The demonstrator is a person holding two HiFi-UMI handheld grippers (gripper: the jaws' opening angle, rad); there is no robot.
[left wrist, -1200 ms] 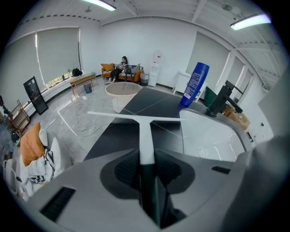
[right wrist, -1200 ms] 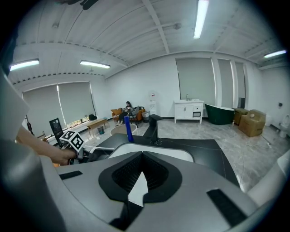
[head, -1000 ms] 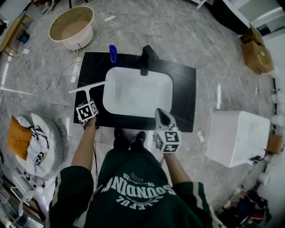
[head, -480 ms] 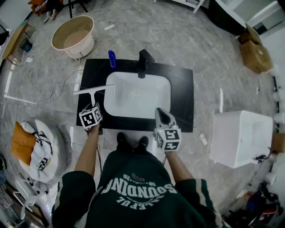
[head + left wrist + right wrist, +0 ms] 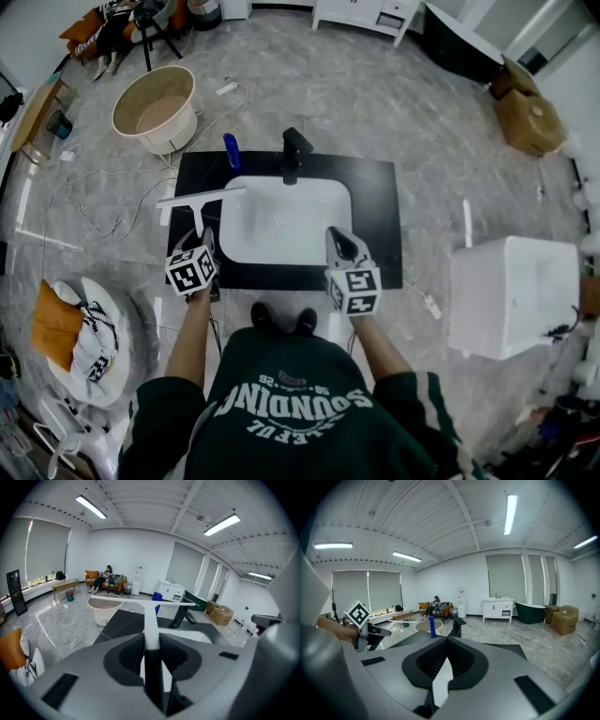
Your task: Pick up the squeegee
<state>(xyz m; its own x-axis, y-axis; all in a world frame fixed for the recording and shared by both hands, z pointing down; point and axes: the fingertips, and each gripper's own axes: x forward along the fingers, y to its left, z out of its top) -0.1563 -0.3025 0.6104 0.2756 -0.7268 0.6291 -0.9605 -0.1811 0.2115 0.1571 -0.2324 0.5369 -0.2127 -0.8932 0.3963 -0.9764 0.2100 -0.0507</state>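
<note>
The left gripper (image 5: 151, 641) is clamped on the handle of the squeegee (image 5: 150, 616), jaws pressed against it from both sides. The white handle runs straight out from the tips to the crossbar blade. The squeegee hangs in the air over the left part of the sink's (image 5: 300, 225) black counter (image 5: 375, 216), its blade reaching the basin's left rim in the head view. The right gripper (image 5: 445, 644) has its jaws together with nothing between them, and it hovers at the sink's front edge, right of centre.

Nothing blocks either gripper. Behind the sink stands a black faucet (image 5: 292, 155), with a blue bottle (image 5: 232, 150) to its left on the counter's back edge. A beige tub (image 5: 178, 122) sits on the floor beyond the sink's back-left corner, and loose cable (image 5: 112, 225) lies to the left. A white box (image 5: 511, 291) stands to the right of the sink.

A second ago the squeegee and left gripper were lower, close to the counter's left side. Both have since risen clear of it. The right gripper is only slightly higher.
</note>
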